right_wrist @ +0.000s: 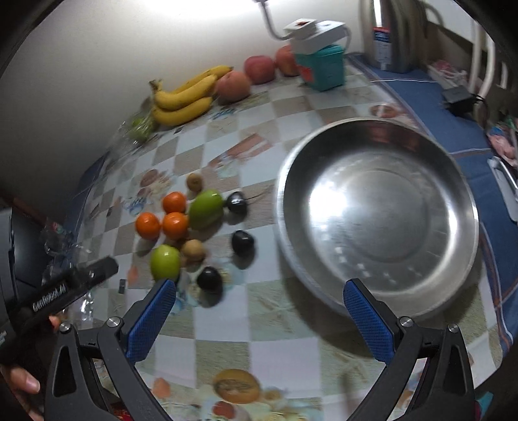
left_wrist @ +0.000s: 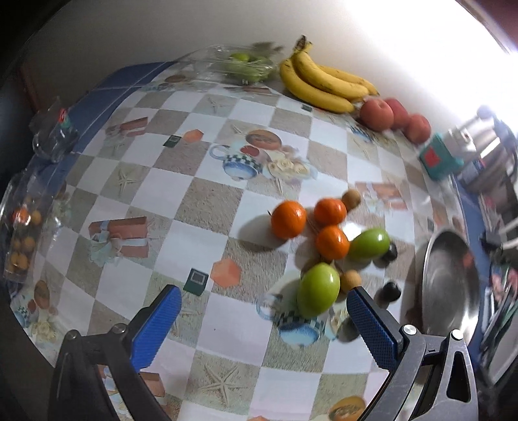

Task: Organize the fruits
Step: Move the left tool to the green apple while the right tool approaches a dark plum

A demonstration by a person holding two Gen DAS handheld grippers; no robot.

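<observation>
while both the left gripper and right gripper hung spread and empty, the nearest green fruit lay lower centre of the left view, left of the steel bowl. its long axis tilted toward upper right, so closing across its narrow width looked surest.

A plain white wall — glare-washed — backs the checkered tablecloth.

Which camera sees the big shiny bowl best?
The right wrist view: the bowl shows whole, round and empty, ahead of the open right gripper. The left wrist view catches only a squeezed sliver of it at the right edge.
</observation>
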